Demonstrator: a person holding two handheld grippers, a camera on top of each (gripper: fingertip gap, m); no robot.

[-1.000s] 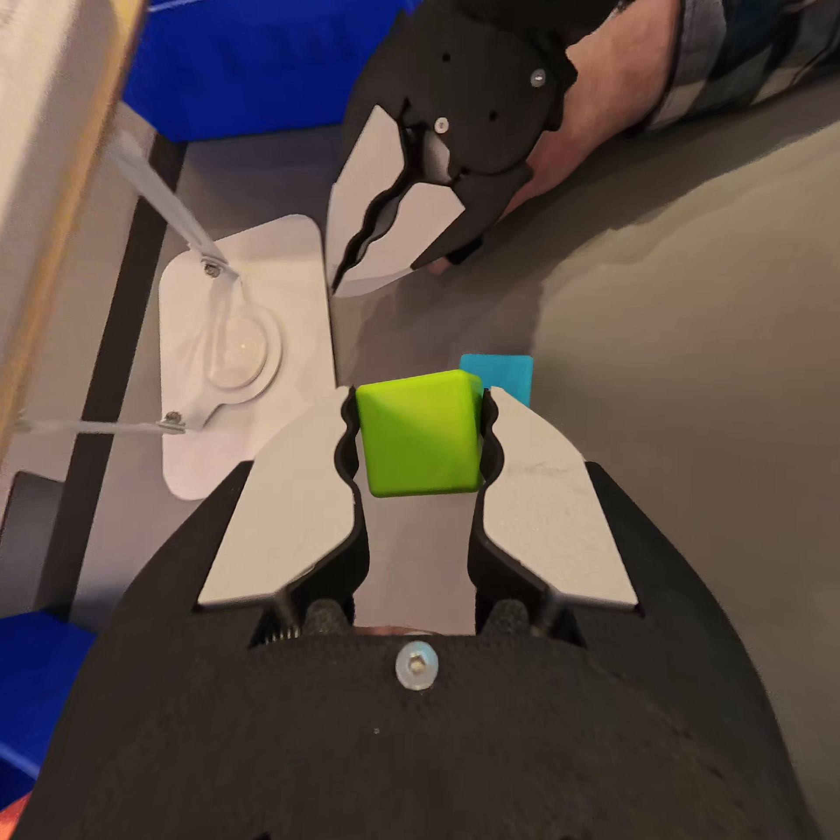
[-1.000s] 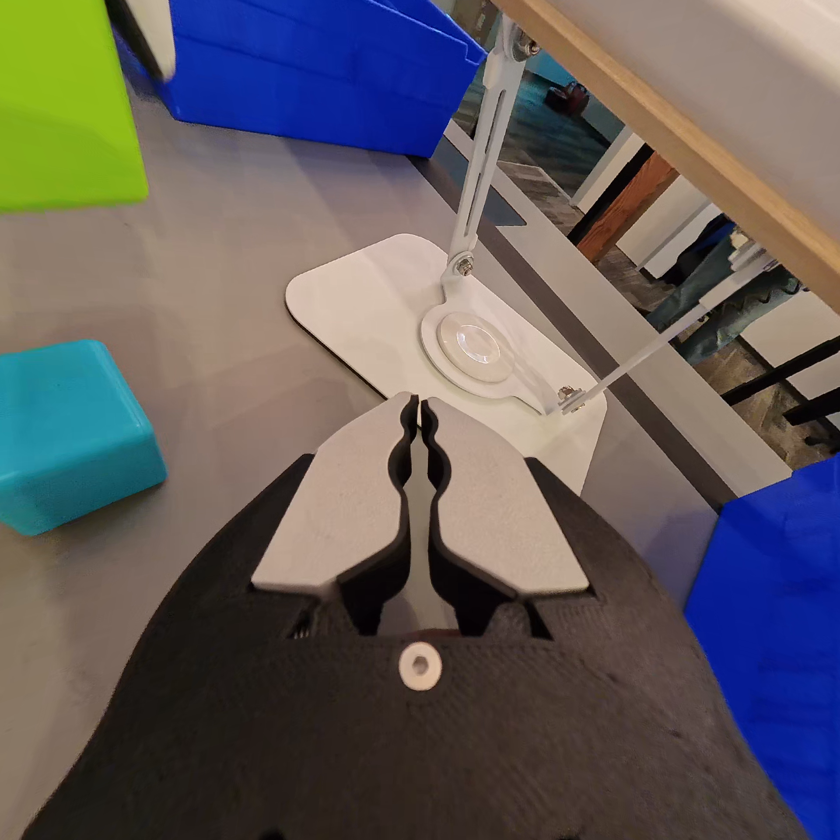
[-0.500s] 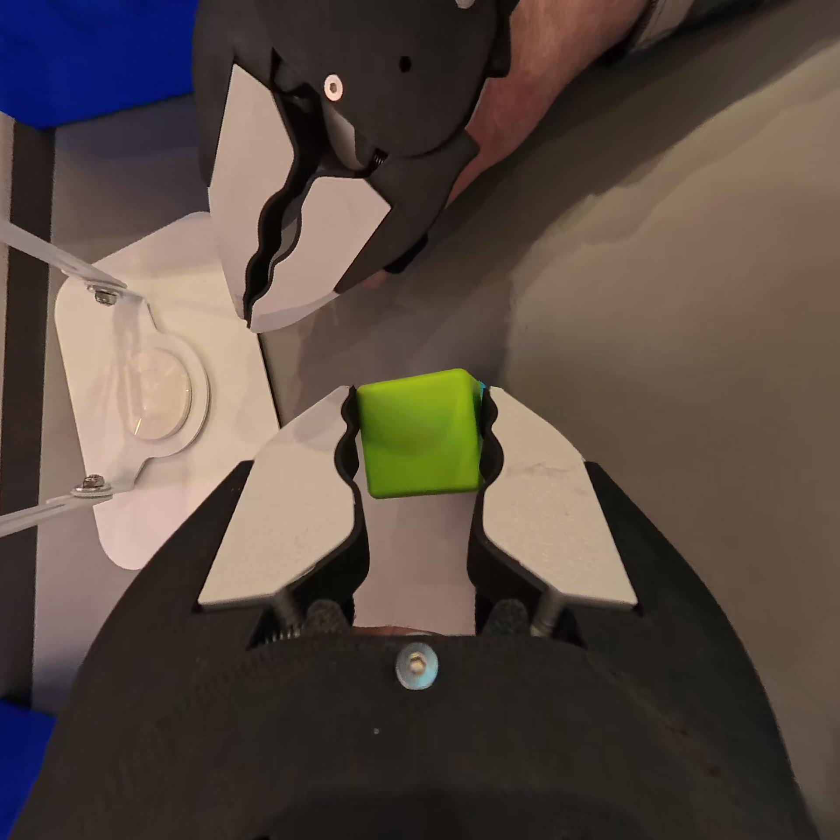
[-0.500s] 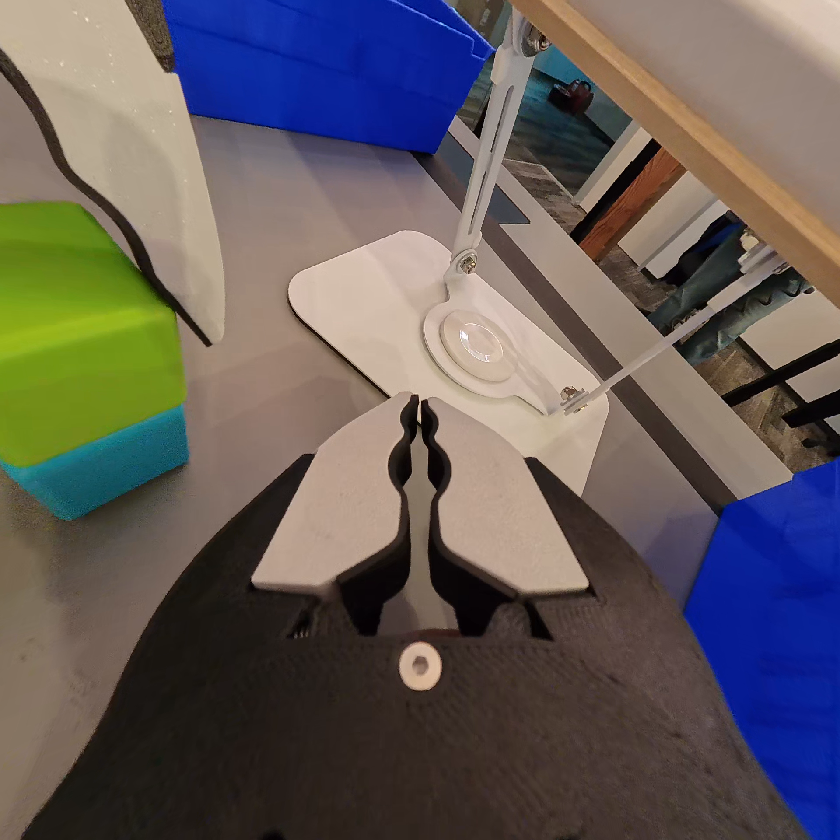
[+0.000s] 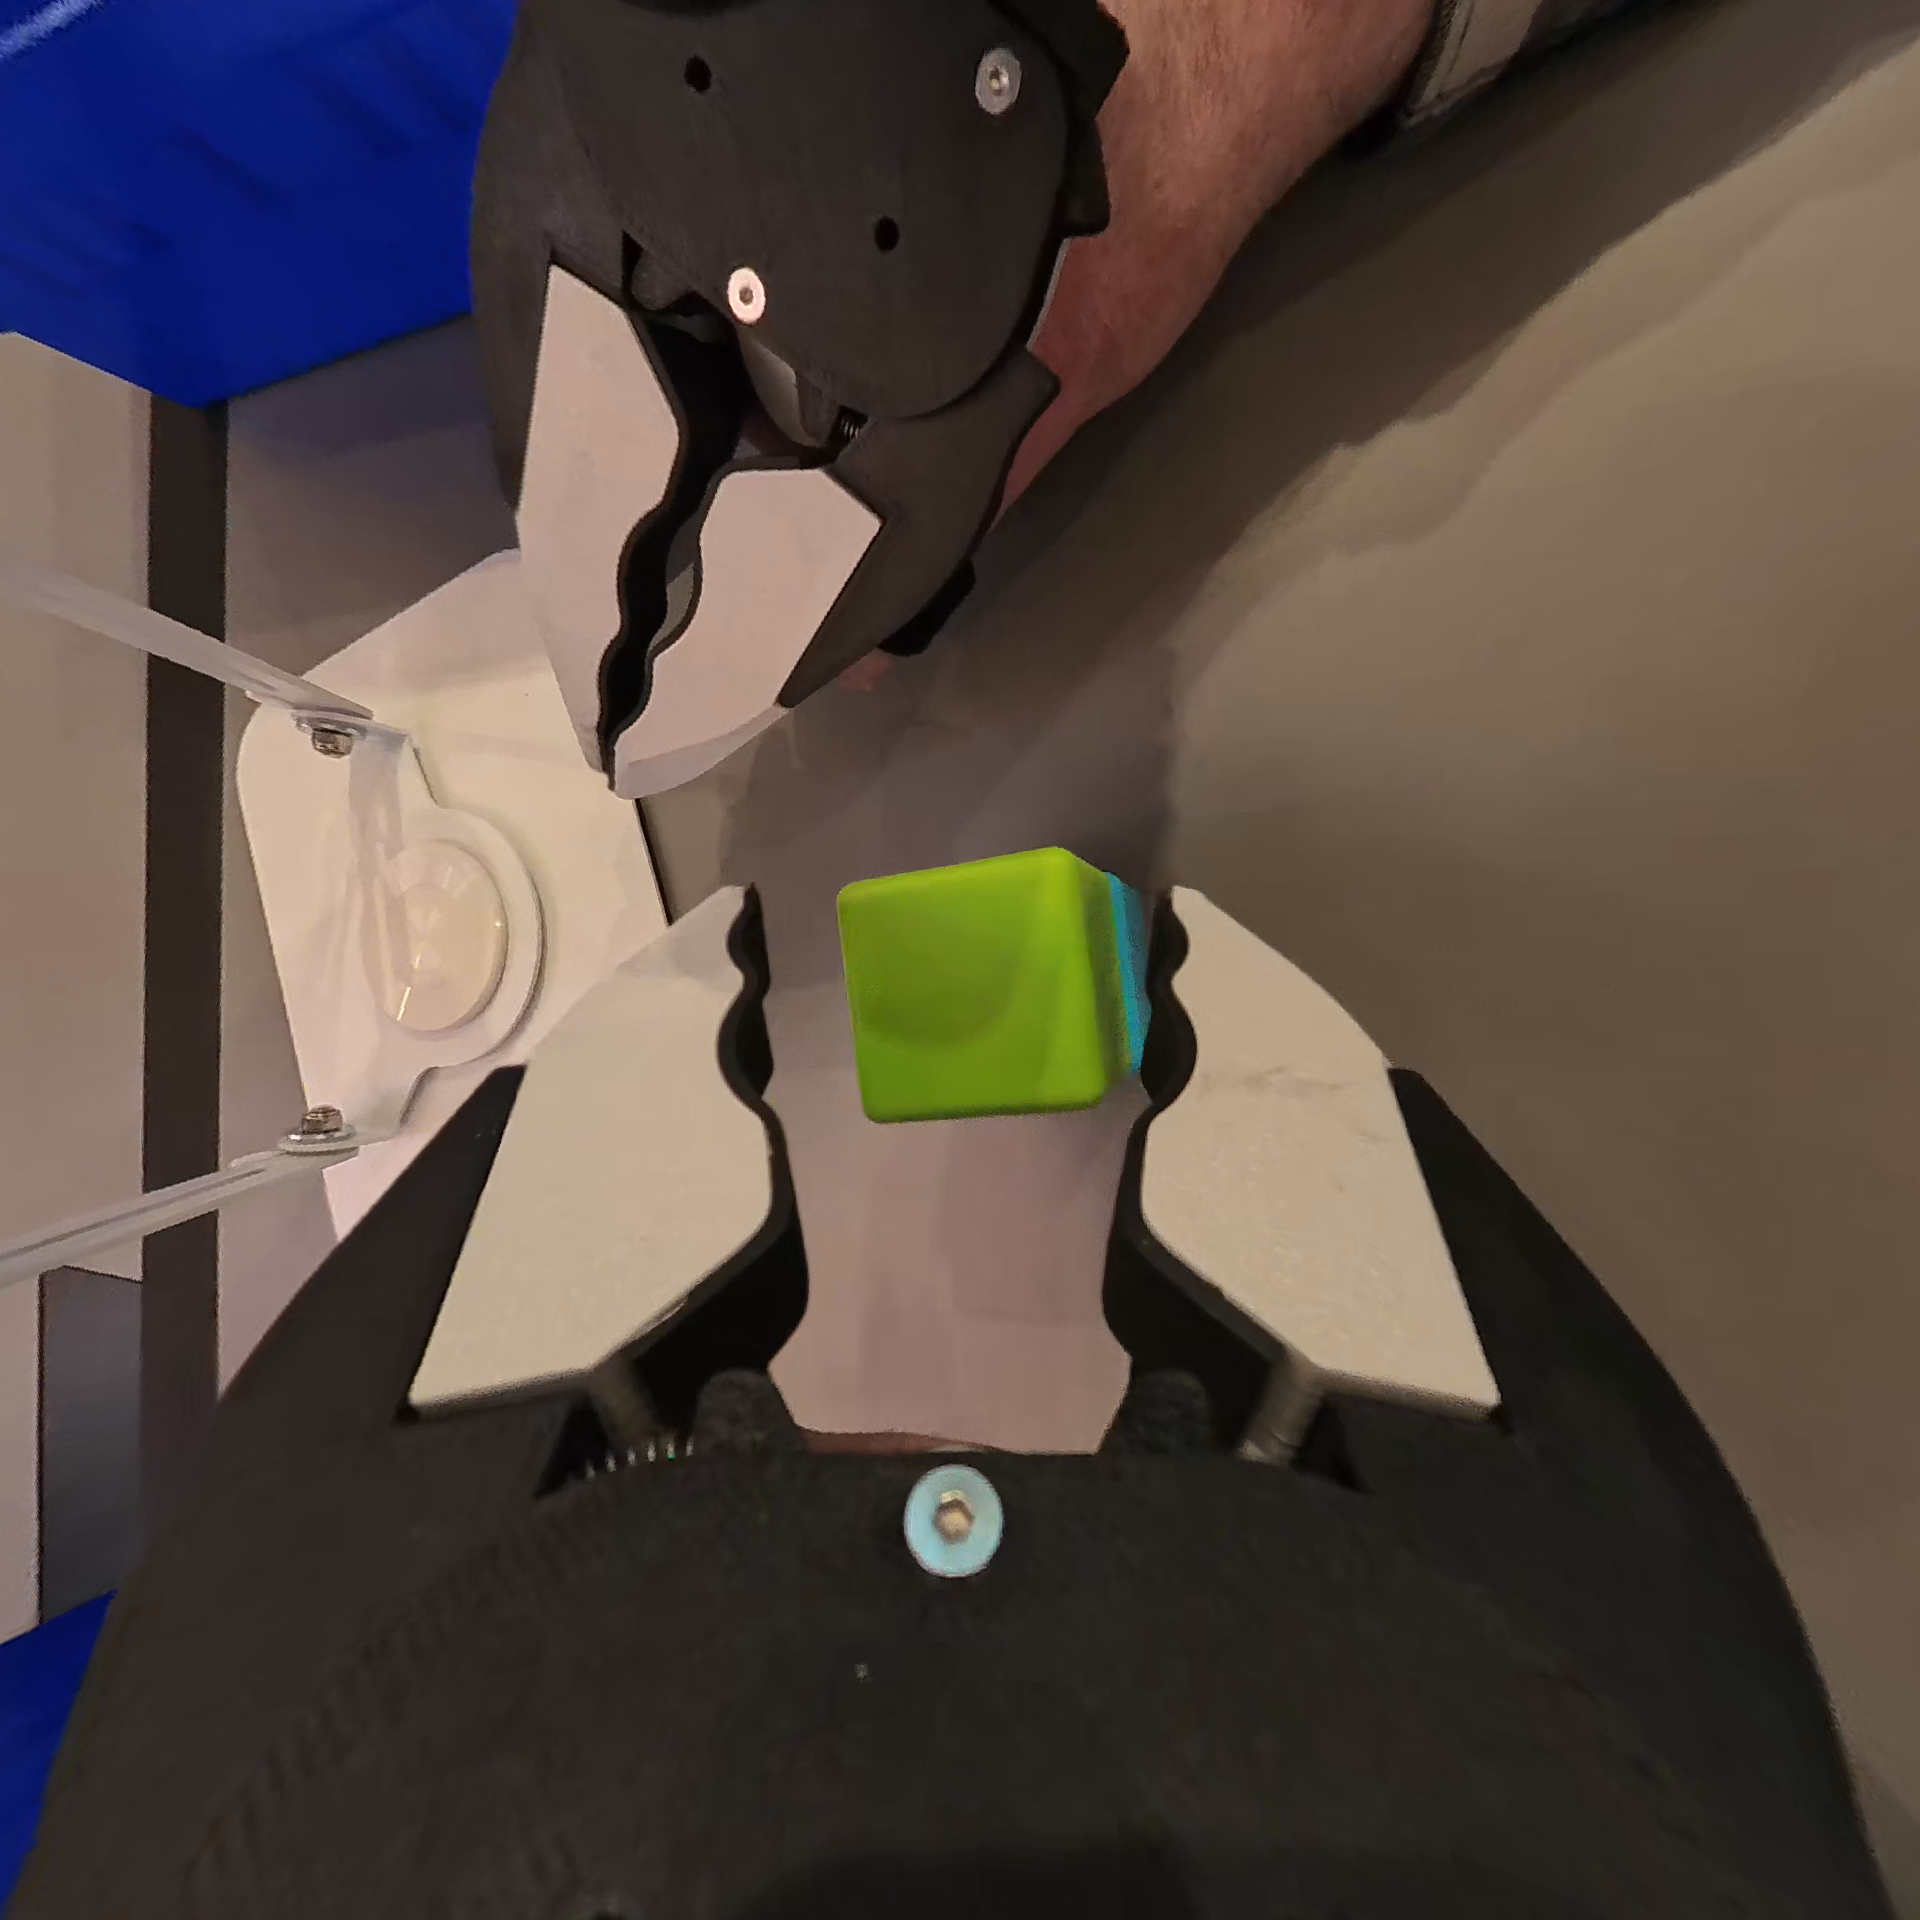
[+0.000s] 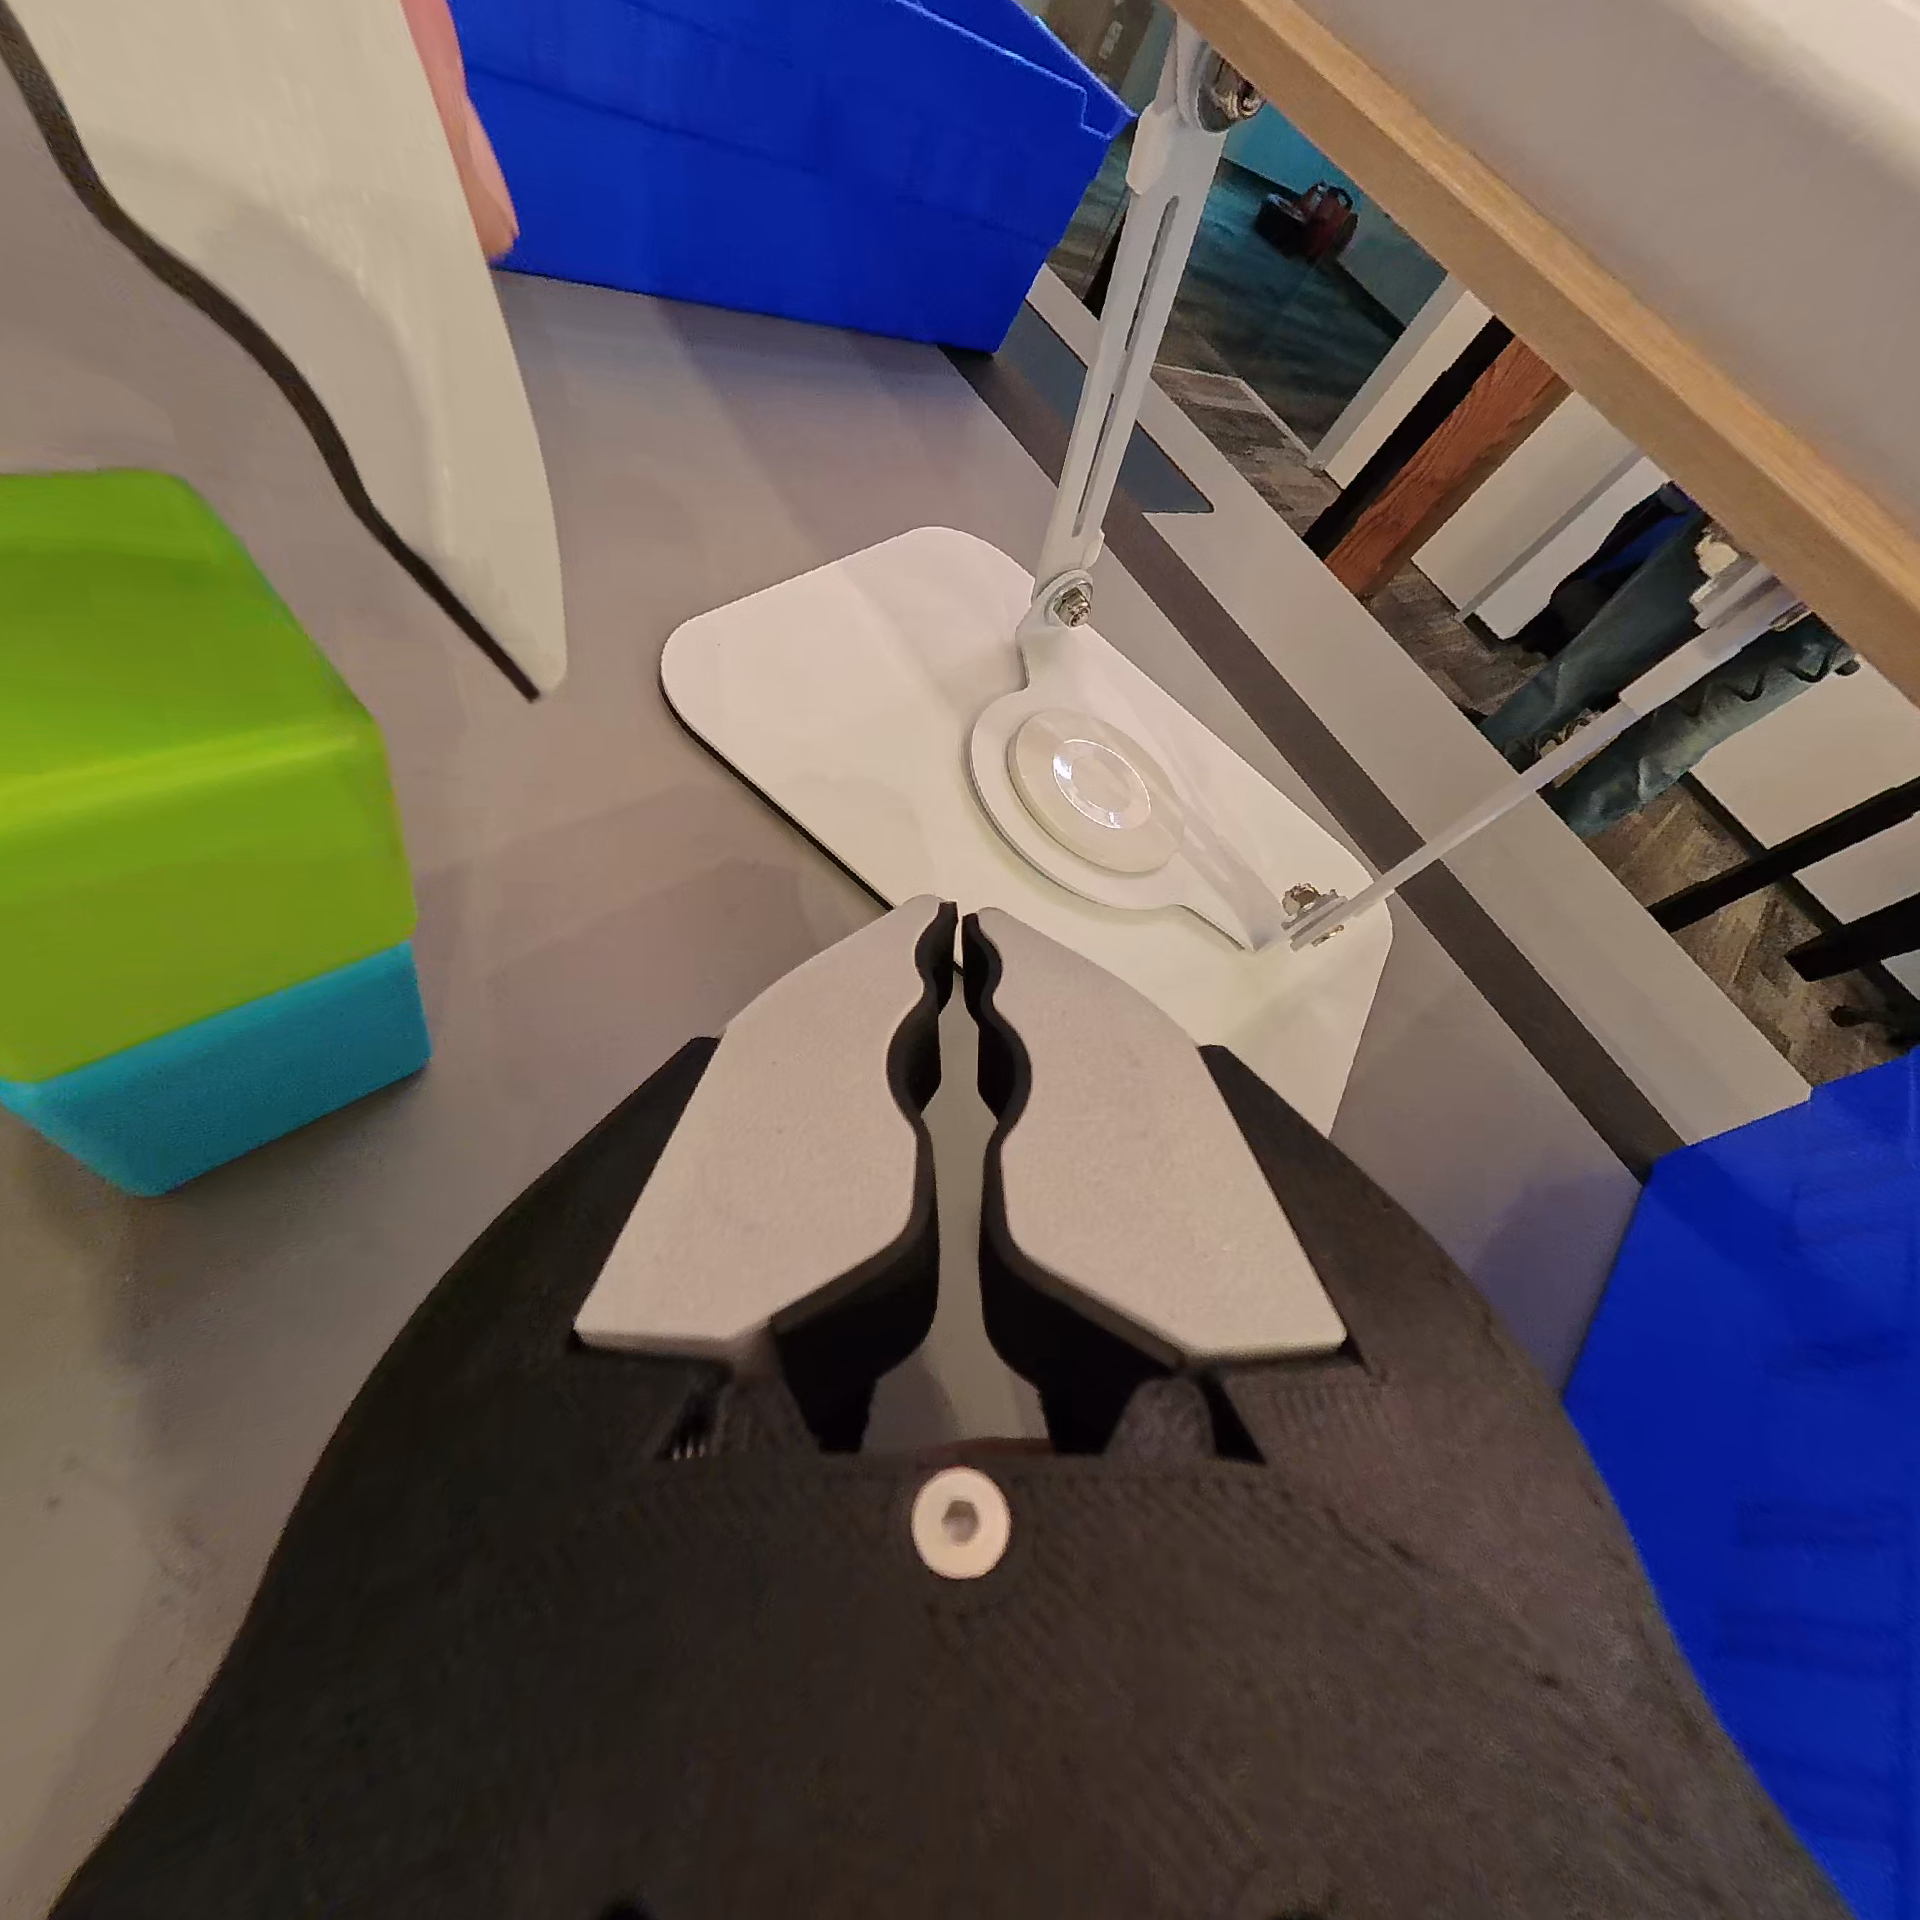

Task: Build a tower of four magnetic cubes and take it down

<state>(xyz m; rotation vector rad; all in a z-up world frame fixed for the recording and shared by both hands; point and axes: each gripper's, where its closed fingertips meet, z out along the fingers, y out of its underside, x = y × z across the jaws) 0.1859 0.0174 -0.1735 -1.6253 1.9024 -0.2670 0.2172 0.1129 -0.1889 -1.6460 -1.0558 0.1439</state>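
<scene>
A green cube [image 5: 977,987] sits on top of a teal cube [image 5: 1130,966] on the grey table. Both show in the right wrist view, green [image 6: 177,748] over teal [image 6: 239,1060], at the left edge. My left gripper [image 5: 956,977] is open above the stack, its fingers on either side of the green cube and apart from it. One of its fingers [image 6: 312,312] shows at the upper left of the right wrist view. My right gripper [image 6: 958,925] is shut and empty, just right of the stack; it also shows in the left wrist view [image 5: 623,758].
A white stand base [image 6: 894,707] with thin arms lies on the table beyond my right gripper. Blue bins stand at the back [image 6: 779,187] and at the right [image 6: 1766,1455]. A wooden-edged shelf [image 6: 1558,260] hangs overhead at the right.
My left gripper lowered the green cube onto the teal cube, then opened and let it go. The right gripper stayed shut and hardly moved.
</scene>
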